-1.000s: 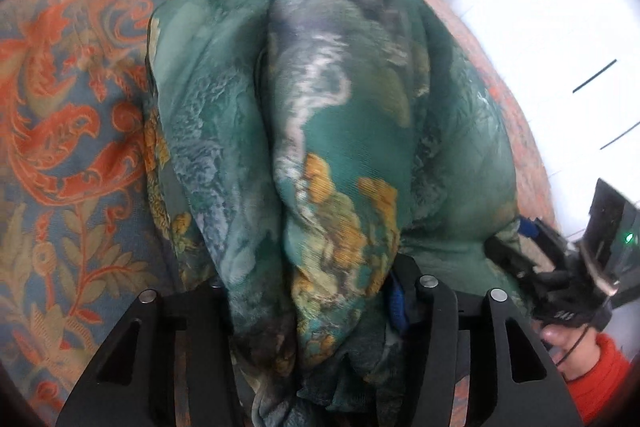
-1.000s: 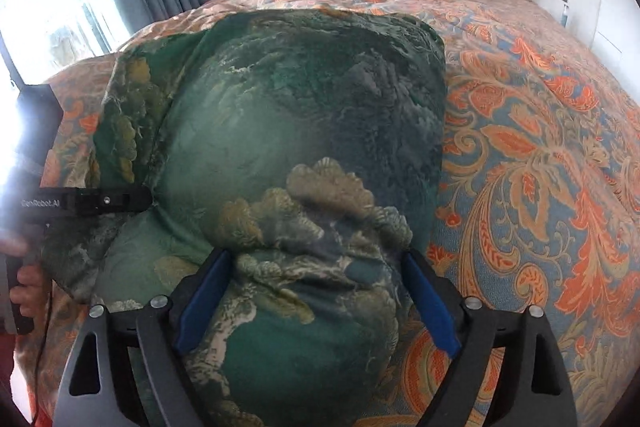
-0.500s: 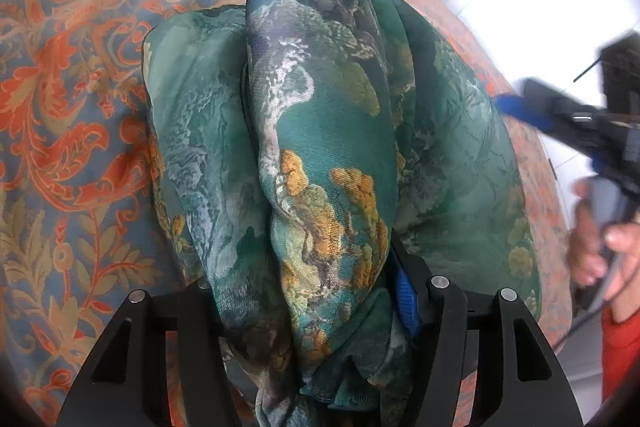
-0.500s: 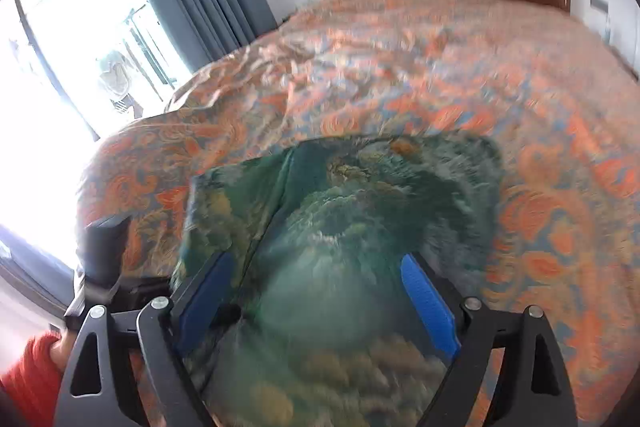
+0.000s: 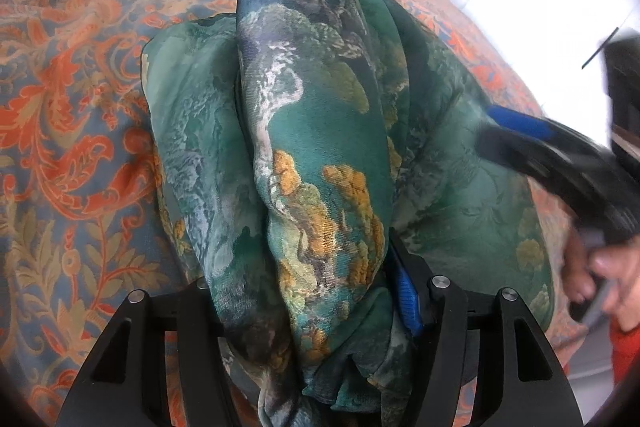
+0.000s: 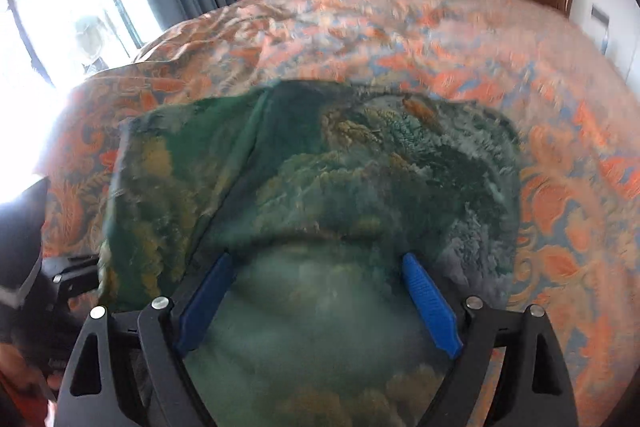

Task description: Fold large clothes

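Green cloth (image 5: 320, 147) bunching lengthwise between left tongs (image 5: 316, 291), clenched on it; lying ahead of right tongs (image 6: 320, 291), released, hovering above bed (image 6: 560, 155).

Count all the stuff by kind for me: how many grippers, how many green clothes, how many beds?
Grippers: 2, left gripper and right gripper
Green clothes: 1, the green garment
Beds: 1, the bed
Total: 4
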{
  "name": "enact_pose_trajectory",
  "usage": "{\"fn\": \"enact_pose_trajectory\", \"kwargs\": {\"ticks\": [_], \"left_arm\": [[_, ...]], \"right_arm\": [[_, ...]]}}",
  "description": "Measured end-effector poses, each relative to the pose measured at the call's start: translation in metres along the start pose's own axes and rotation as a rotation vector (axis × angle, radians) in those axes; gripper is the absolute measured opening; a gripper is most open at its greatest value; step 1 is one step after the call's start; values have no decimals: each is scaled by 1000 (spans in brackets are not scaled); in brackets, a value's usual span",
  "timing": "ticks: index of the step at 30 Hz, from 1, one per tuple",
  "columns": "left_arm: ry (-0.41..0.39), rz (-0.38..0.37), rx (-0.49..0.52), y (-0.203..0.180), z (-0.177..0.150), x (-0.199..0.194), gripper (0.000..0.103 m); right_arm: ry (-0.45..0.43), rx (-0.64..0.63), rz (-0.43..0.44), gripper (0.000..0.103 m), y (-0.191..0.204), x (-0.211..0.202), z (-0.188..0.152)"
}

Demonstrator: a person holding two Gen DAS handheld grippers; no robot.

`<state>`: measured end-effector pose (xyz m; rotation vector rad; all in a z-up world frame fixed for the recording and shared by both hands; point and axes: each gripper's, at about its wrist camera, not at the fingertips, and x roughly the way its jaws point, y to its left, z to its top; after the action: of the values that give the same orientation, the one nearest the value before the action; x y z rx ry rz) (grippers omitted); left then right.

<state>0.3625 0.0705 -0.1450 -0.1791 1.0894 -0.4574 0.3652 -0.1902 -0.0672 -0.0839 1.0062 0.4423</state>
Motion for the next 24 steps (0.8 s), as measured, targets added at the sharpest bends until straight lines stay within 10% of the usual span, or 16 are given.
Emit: {"fn": "enact_pose_trajectory", "kwargs": {"ticks": [10, 24], "left_arm": [[-1, -9, -29, -8, 1, 0, 69], [-194, -329, -284, 55, -18, -125, 92]], "right_arm": [[11, -161, -75, 89, 32, -65, -91], [-74, 87, 10, 89, -31, -152, -120]]}}
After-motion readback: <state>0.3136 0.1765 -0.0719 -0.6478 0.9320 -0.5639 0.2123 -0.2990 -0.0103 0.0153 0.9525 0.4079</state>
